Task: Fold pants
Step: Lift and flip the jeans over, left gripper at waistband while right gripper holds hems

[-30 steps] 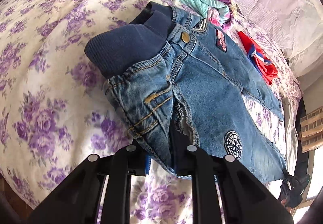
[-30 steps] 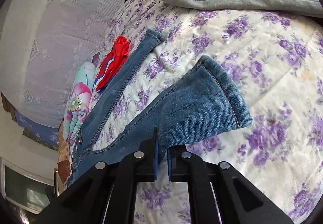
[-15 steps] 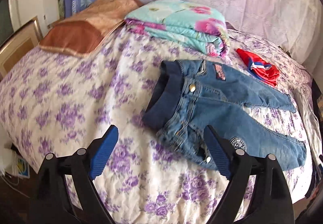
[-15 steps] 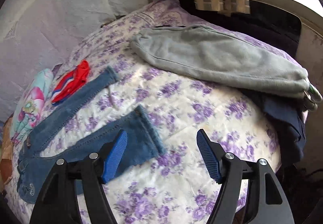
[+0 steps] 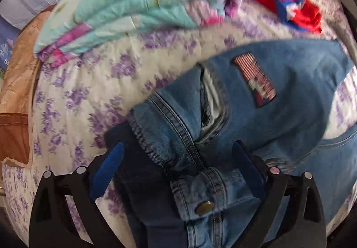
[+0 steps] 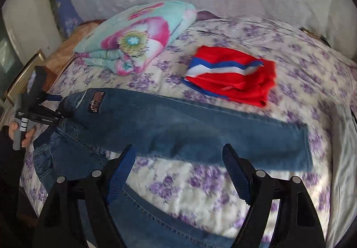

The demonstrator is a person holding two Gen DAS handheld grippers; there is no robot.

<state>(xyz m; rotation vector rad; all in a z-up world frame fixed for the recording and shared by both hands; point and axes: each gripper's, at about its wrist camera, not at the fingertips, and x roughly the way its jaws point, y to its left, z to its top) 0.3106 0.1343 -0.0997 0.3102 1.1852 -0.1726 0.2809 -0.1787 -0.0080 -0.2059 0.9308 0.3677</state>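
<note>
Small blue jeans (image 6: 183, 127) lie spread on the floral bed, waist at the left, legs to the right. In the left wrist view the jeans' waist (image 5: 200, 143) with its brass button and dark ribbed band fills the lower middle. My left gripper (image 5: 178, 158) is open, its fingers straddling the waistband close above it. It also shows in the right wrist view (image 6: 51, 105) at the waist. My right gripper (image 6: 178, 163) is open and empty, over the gap between the two legs, near the far leg's lower edge.
A folded turquoise and pink blanket (image 6: 133, 38) lies at the back left. A red, white and blue garment (image 6: 234, 76) lies beyond the far leg. A brown pillow (image 5: 15, 96) sits at the left. The purple-flowered bedspread (image 6: 200, 181) is underneath; a pale curtain hangs behind.
Both grippers, shut on the jeans a second ago, let go and pulled back. Now the left has come close over the waistband and the right has swung to face the legs.
</note>
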